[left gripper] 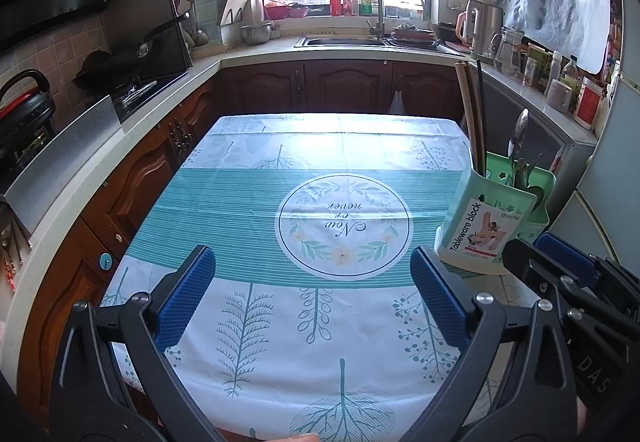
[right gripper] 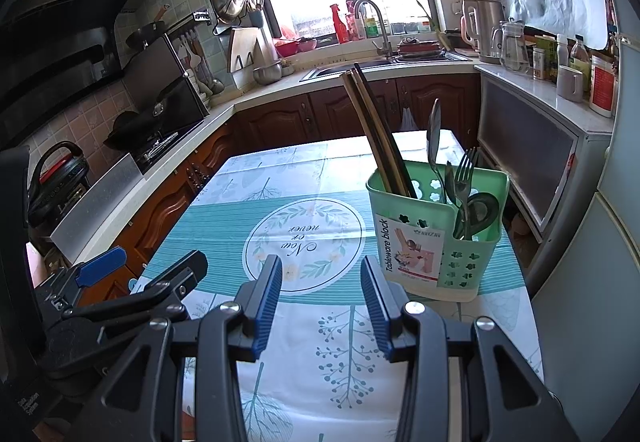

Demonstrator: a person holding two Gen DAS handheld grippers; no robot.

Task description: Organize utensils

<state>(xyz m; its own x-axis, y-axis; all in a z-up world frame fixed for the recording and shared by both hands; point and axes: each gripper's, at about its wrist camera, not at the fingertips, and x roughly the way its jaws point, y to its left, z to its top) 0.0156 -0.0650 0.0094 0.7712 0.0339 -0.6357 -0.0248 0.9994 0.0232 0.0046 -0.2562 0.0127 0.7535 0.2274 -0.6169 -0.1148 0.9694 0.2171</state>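
A green utensil holder (right gripper: 436, 238) labelled "Tableware block" stands on the right side of the table (right gripper: 256, 190). Chopsticks (right gripper: 376, 134) lean in its left compartment. A spoon (right gripper: 433, 138), a fork (right gripper: 466, 170) and other metal utensils fill the right one. My right gripper (right gripper: 322, 294) hovers open and empty just in front-left of the holder. My left gripper (left gripper: 312, 290) is open wide over the near half of the table, nothing between its fingers. In the left wrist view the holder (left gripper: 492, 218) sits to the right, with the right gripper (left gripper: 560, 262) beside it.
The table wears a teal and white printed cloth (left gripper: 340, 182). Counters wrap around it: a stove with pans (left gripper: 132, 78) at left, a sink (left gripper: 344, 40) at the back, jars and a kettle (left gripper: 484, 24) at right. A grey cabinet (right gripper: 532, 162) stands close to the table's right edge.
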